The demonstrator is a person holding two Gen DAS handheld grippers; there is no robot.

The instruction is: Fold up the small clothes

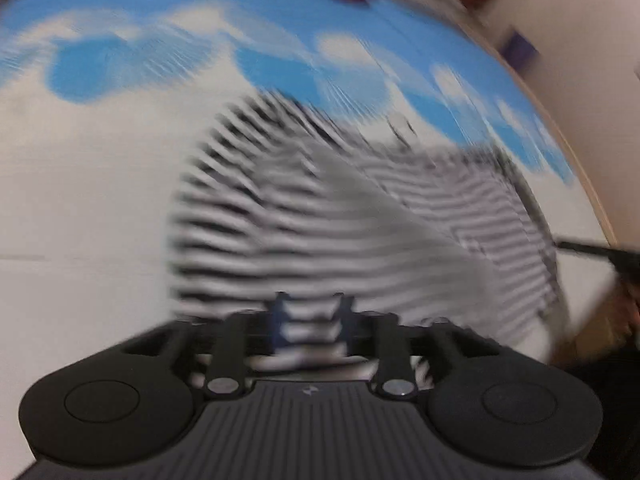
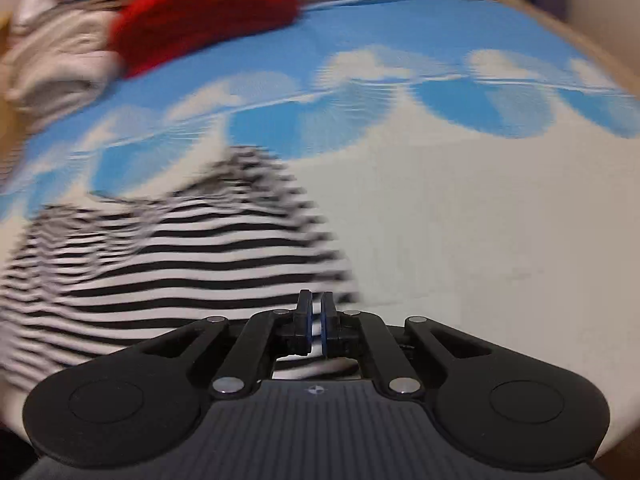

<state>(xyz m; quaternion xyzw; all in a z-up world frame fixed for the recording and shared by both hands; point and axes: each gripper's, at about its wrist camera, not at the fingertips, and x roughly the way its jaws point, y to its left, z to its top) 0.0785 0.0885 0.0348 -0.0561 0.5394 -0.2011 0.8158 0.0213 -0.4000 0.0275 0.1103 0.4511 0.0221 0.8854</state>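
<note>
A black-and-white striped garment (image 1: 320,216) lies bunched on a cloth with a blue sky and white cloud print (image 1: 100,168). Both views are motion-blurred. My left gripper (image 1: 310,312) has its fingers apart, with striped fabric lying between them at the garment's near edge. In the right wrist view the same garment (image 2: 168,256) fills the lower left. My right gripper (image 2: 317,320) is shut, its blue pads pinching the garment's near right edge. The other gripper's dark tip shows at the right edge of the left wrist view (image 1: 592,252).
A red knitted garment (image 2: 208,16) and a pile of pale clothes (image 2: 52,60) lie at the far side of the cloth (image 2: 500,220). The table's wooden edge (image 1: 576,152) runs along the right. A purple object (image 1: 520,50) stands beyond it.
</note>
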